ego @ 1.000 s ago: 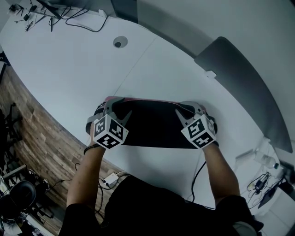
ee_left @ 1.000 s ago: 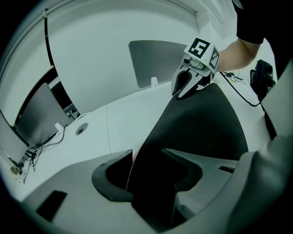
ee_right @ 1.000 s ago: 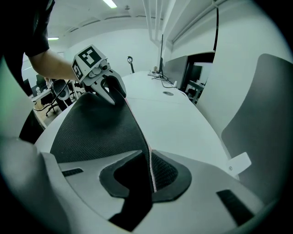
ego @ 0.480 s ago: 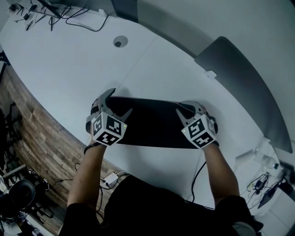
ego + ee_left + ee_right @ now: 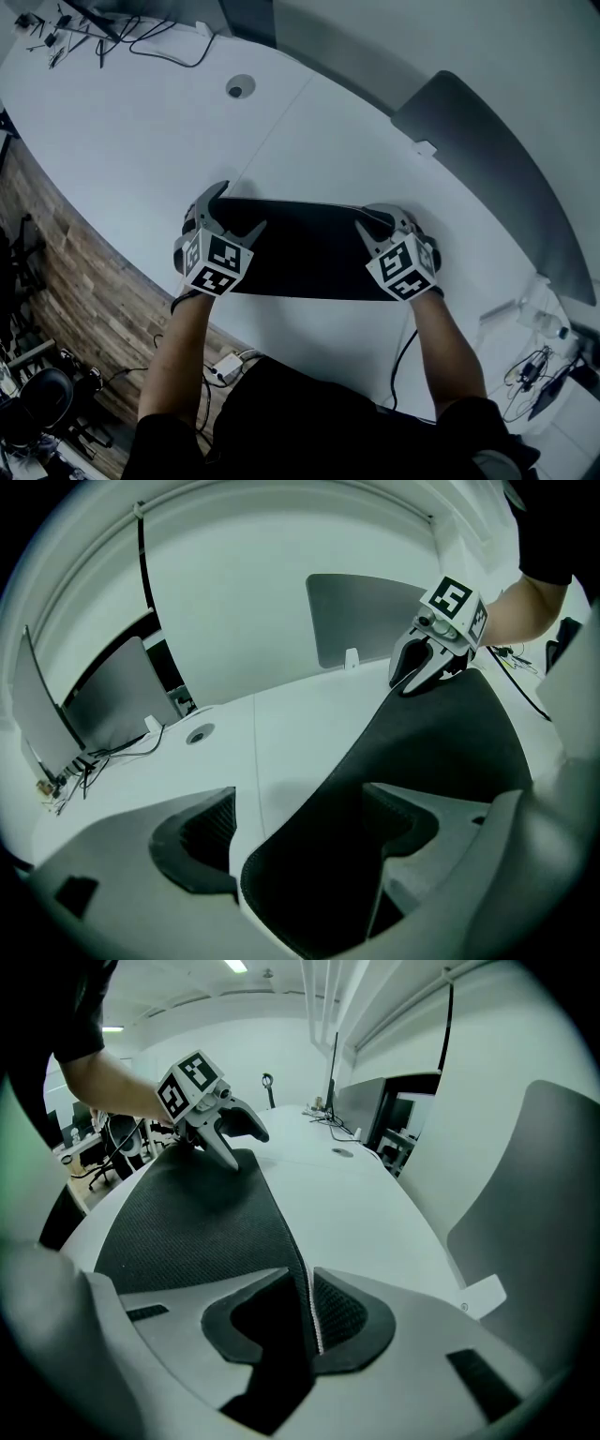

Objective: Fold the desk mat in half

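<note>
On the near part of the white desk (image 5: 141, 122), just ahead of us, the desk mat (image 5: 305, 251) lies as a long dark band, flat on the surface. We judge it to be already doubled over. Whether its two layers meet exactly along the far edge we cannot quite tell from the head view, since the dark surface hides the seam.

Our left gripper (image 5: 240, 207) stands at the mat's left end with its jaws spread wide; they have just been opening. The mat's rounded corner lies between the pads but neither pad presses on it, so that end looks released and resting on the desk.

Our right gripper (image 5: 373, 220) is at the mat's right end. Its jaws are drawn close together and pinch the mat's far edge between the pads. That grip probably keeps the layers lined up while the other end settles.

If the fold holds flat, what remains is likely for the right jaws to let go as well.
</note>
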`<state>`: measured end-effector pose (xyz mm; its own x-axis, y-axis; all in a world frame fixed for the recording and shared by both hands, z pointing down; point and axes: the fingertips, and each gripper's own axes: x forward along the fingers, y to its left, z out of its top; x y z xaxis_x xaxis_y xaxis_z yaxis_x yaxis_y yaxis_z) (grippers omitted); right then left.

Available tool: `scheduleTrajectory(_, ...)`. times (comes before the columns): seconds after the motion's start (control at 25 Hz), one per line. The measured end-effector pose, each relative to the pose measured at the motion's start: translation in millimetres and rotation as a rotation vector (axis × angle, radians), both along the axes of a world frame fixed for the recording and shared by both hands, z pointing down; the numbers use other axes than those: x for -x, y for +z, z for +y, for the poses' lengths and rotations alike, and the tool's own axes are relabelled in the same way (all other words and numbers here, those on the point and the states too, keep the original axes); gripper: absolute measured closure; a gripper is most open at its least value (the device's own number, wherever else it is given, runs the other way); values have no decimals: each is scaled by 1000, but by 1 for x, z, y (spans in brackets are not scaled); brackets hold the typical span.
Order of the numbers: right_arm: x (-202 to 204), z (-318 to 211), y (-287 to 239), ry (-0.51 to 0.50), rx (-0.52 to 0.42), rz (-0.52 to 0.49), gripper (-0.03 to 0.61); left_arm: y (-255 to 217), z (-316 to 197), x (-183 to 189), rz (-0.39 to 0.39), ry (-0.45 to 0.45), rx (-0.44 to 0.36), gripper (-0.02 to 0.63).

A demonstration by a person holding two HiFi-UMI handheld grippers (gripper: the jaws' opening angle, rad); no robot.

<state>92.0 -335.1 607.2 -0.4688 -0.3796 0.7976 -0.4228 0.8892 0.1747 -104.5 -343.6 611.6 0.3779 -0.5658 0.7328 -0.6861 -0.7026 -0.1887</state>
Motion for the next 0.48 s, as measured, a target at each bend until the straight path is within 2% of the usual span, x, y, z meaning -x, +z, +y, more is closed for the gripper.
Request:
scheduleTrajectory(0.12, -5, -6, -7, -2, -71, -23, 450, 1, 0, -1, 23, -18, -3, 212)
scheduleTrajectory(0.2, -13, -13, -17, 25, -115, -54, 454, 2, 1, 0, 34, -27, -2, 212)
scheduleTrajectory(0.36, -34, -22, -36, 98, -148, -93, 453, 0, 1, 0, 13, -27, 0, 212)
scheduleTrajectory(0.48, -47, -15, -38, 126, -128, -80, 455, 0, 0, 0, -8, -25, -7, 212)
